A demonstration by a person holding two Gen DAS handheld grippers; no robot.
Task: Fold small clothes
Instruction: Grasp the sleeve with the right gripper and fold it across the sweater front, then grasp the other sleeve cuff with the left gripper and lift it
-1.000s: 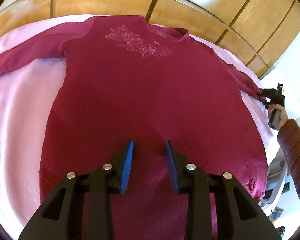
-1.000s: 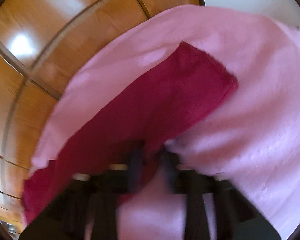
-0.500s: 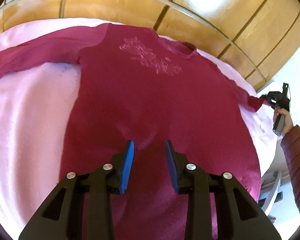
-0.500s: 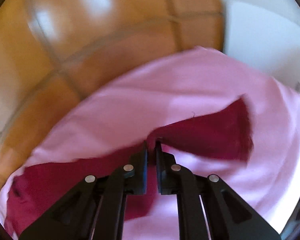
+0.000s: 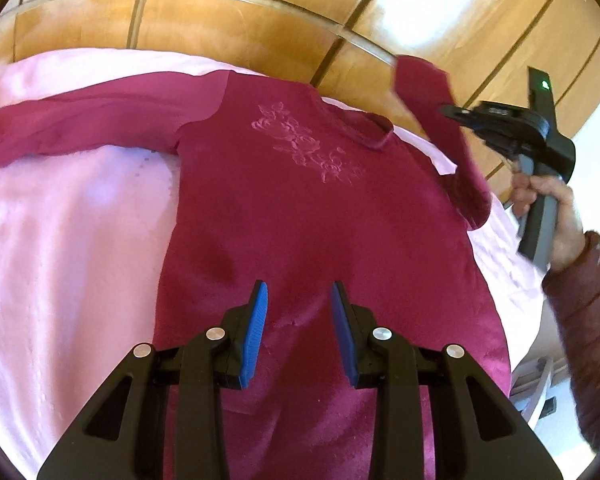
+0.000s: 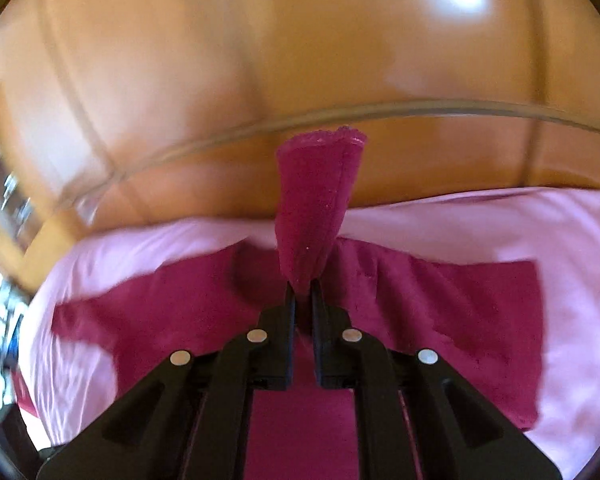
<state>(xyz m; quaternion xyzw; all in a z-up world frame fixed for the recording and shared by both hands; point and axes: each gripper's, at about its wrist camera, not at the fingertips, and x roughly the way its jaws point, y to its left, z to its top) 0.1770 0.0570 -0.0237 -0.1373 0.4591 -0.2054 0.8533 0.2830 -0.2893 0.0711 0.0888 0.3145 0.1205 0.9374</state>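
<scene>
A dark pink top [image 5: 300, 216] w/ long sleeves lies flat, front up, on a light pink sheet [image 5: 72, 264]. It has a flower pattern [image 5: 306, 148] stitched on the chest. One sleeve [image 5: 80, 124] lies stretched out flat on the sheet, over to the left in the left wrist view. The other sleeve [image 6: 318, 208] is lifted up off the sheet. The right claw [image 6: 303, 292] is pinched tight on it near the cuff, and the cuff end sticks up past the tips. In the left wrist view the person's hand [image 5: 548, 208] holds that claw's handle, off to the right of the top. The left claw [image 5: 299, 300] is over the lower middle of the top, w/ its blue pads [image 5: 256, 328] wide apart & nothing between them. Can't tell if it touches the cloth. Behind the sheet are shiny wood panels [image 5: 260, 16]. The right wrist view is a bit blurry at the edges.
</scene>
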